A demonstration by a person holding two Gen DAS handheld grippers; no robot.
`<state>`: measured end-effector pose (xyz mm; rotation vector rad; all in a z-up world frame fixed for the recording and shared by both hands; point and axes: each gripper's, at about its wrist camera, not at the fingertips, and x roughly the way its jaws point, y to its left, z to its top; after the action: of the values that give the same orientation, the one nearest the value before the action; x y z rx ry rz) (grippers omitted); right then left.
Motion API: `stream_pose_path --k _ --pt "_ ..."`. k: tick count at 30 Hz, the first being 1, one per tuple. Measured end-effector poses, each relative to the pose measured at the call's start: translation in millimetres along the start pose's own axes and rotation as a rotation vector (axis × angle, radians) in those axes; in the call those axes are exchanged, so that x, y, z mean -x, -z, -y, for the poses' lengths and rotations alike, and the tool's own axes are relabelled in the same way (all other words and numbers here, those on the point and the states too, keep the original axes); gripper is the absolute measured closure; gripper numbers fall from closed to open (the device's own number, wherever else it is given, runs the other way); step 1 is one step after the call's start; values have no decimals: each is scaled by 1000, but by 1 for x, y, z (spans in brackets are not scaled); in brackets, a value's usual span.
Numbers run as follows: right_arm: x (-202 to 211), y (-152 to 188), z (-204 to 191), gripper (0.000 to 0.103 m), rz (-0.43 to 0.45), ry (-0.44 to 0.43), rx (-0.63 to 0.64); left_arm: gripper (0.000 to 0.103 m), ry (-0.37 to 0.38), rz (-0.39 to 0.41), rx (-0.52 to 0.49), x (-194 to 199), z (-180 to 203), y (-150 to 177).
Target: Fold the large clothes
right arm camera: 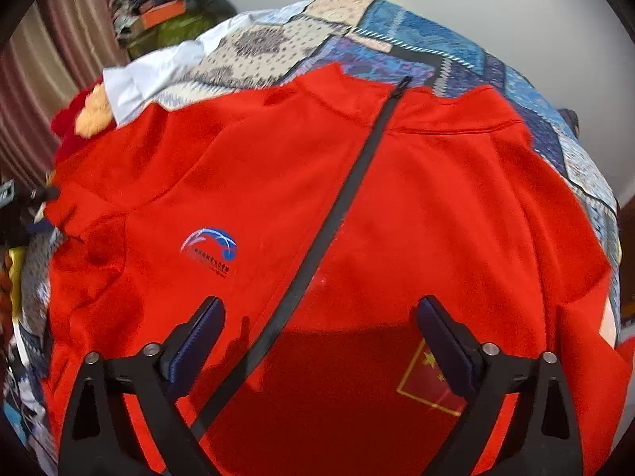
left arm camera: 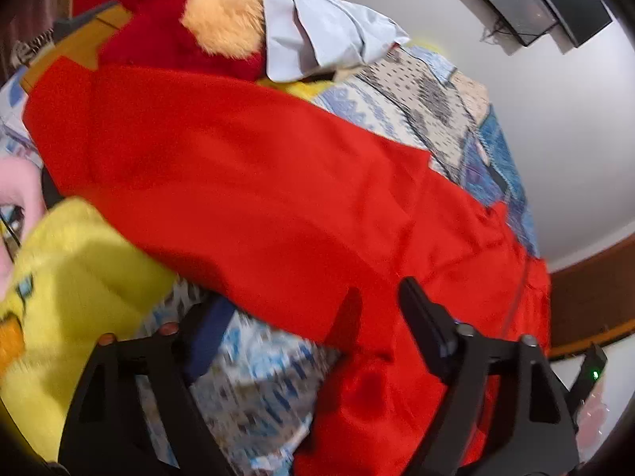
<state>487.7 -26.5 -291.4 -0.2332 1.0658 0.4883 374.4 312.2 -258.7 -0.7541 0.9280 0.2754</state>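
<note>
A large red zip jacket (right arm camera: 436, 206) lies spread front-up on a patterned bedspread (right arm camera: 456, 55), with a dark zipper (right arm camera: 345, 198), a blue round logo (right arm camera: 209, 244) and a flag patch (right arm camera: 426, 384). My right gripper (right arm camera: 319, 317) is open, hovering just above the jacket's chest, one finger on each side of the zipper. In the left wrist view the jacket (left arm camera: 258, 182) stretches across the bed. My left gripper (left arm camera: 313, 305) is open at the jacket's lower edge, its right finger (left arm camera: 424, 317) over the red cloth, holding nothing.
A yellow plush toy (left arm camera: 67, 301) lies left of the left gripper. A red and orange plush (left arm camera: 190, 12) and a pale blue pillow (left arm camera: 317, 31) sit at the bed's far end. A wall screen (left arm camera: 532, 4) hangs above. Curtains (right arm camera: 43, 79) and piled items (right arm camera: 166, 12) stand behind.
</note>
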Motion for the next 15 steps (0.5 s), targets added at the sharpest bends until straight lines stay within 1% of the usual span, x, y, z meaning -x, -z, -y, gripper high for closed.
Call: stream_pose_path --k 1,2,3,4,5,6,7,8,10,11,12,15 --pt "-2 1 1 20 -10 -7 2 32 -19 11 -2 -2 0 -4" --pt "-7 2 0 23 -31 -20 5 36 -44 22 -8 -3 2 -7" --pt "-9 4 -1 26 -34 -18 10 48 -93 35 -21 -5 4 -10" --pt "-7 5 -2 28 -28 -10 21 65 -143 44 -36 -6 6 -13" --pt "-6 6 -4 31 -26 -5 32 72 -188 55 -53 -6 8 -15" --pt "-2 7 -4 38 -25 -4 43 81 -228 69 -80 -6 12 -17" --pt "3 9 -3 38 -18 -3 48 93 -249 81 -114 -5 17 -19" --pt "9 9 -1 38 -6 3 49 98 -267 88 -142 -4 22 -21" --pt "25 13 9 38 25 33 40 98 -288 122 -214 5 39 -22" --pt "35 15 20 38 38 50 25 99 -288 140 -240 9 48 -23" --pt "44 18 32 38 47 61 5 99 -281 172 -288 19 63 -22" --pt "59 25 64 38 41 124 -42 101 -257 240 -408 38 104 -18"
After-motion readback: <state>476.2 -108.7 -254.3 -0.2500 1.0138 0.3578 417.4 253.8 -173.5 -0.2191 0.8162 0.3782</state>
